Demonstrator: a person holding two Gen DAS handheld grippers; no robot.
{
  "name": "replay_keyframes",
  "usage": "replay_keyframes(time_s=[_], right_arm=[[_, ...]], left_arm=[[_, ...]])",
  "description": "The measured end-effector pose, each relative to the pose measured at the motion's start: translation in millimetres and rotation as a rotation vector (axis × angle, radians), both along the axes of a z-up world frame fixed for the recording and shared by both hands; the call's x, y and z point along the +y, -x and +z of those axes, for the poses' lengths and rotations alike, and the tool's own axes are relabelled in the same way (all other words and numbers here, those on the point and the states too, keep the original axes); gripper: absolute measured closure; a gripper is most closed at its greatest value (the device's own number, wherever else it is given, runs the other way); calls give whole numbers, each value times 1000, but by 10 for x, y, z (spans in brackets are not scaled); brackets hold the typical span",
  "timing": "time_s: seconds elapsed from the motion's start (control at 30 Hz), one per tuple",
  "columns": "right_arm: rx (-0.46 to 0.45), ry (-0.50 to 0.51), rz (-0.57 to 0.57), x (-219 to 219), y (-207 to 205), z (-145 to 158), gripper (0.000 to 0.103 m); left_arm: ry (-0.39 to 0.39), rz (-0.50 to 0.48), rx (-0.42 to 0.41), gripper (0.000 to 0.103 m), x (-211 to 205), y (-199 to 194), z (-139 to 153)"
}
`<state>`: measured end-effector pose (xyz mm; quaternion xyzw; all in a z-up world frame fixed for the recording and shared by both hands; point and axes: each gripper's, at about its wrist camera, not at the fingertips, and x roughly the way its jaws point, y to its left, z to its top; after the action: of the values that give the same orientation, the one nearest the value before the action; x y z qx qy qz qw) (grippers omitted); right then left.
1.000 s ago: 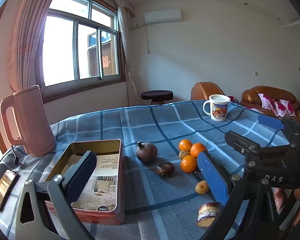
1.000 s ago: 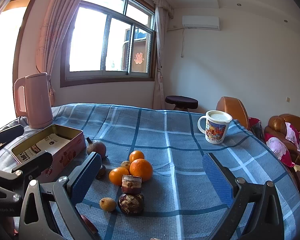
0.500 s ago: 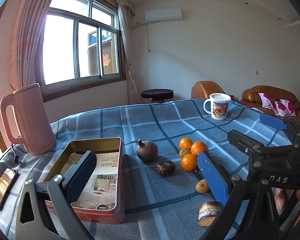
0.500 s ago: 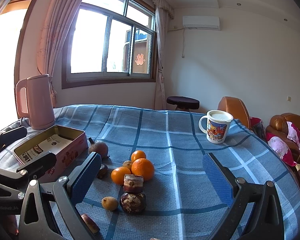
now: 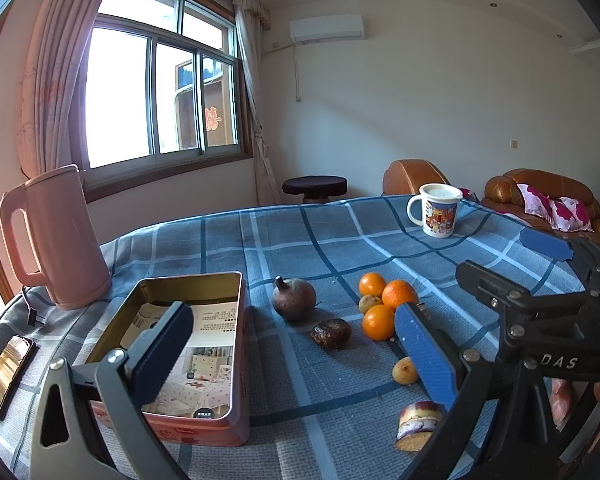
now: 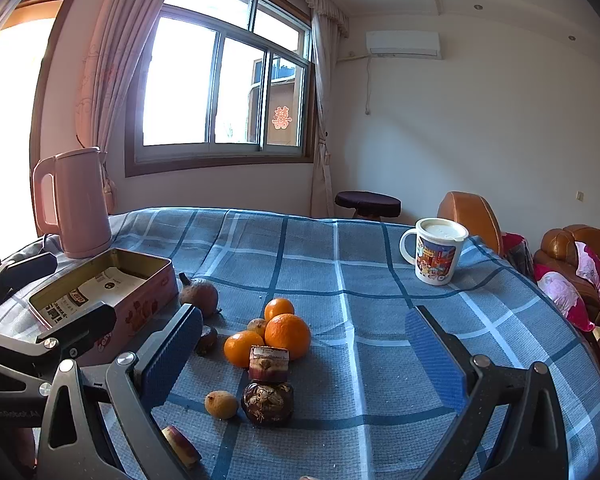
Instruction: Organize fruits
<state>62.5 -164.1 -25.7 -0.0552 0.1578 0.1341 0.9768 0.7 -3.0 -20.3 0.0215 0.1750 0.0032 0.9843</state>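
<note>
since the earlier frame both views have crept slightly nearer the fruit; no fruit has shifted.

left hand-held gripper (image 5: 288, 348): released, fingers spread wide, nothing between them. under its left finger (image 5: 160, 356), the open tin box (image 5: 242, 360), paper-lined, on the surface (image 5: 300, 240). ahead, between the fingers: brown round fruit with stem (image 5: 294, 298), dark wrinkled fruit (image 5: 331, 333) just nearer. beside the right finger: three oranges (image 5: 378, 322) clustered, touching, with a small yellow-brown fruit (image 5: 405, 370) nearer and a cut fruit piece (image 5: 418, 424) nearest. far left: pink kettle (image 5: 56, 240), phone (image 5: 6, 372) at the edge. far right ahead: lidded mug (image 5: 436, 212).

right hand-held gripper (image 6: 304, 360): released, fingers wide apart, holding nothing. between them, close in: dark wrinkled fruit (image 6: 267, 402), small yellow-brown fruit (image 6: 221, 404) to its left, cut fruit piece (image 6: 269, 363) just beyond, then the oranges (image 6: 287, 336). left of its left finger: the tin box (image 6: 148, 304) and the left hand-held gripper (image 6: 40, 308). mug (image 6: 436, 254) far ahead right.
</note>
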Motion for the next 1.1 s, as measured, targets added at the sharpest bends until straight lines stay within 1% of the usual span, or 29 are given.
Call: replay_keyframes(time_s=[0.63, 1.1], right_arm=[[7, 1, 0, 17, 11, -45, 1], [32, -7, -22, -133, -33, -147, 1]], left_arm=[[-5, -2, 15, 0, -20, -29, -45], [-22, -11, 47, 0, -113, -77, -103]])
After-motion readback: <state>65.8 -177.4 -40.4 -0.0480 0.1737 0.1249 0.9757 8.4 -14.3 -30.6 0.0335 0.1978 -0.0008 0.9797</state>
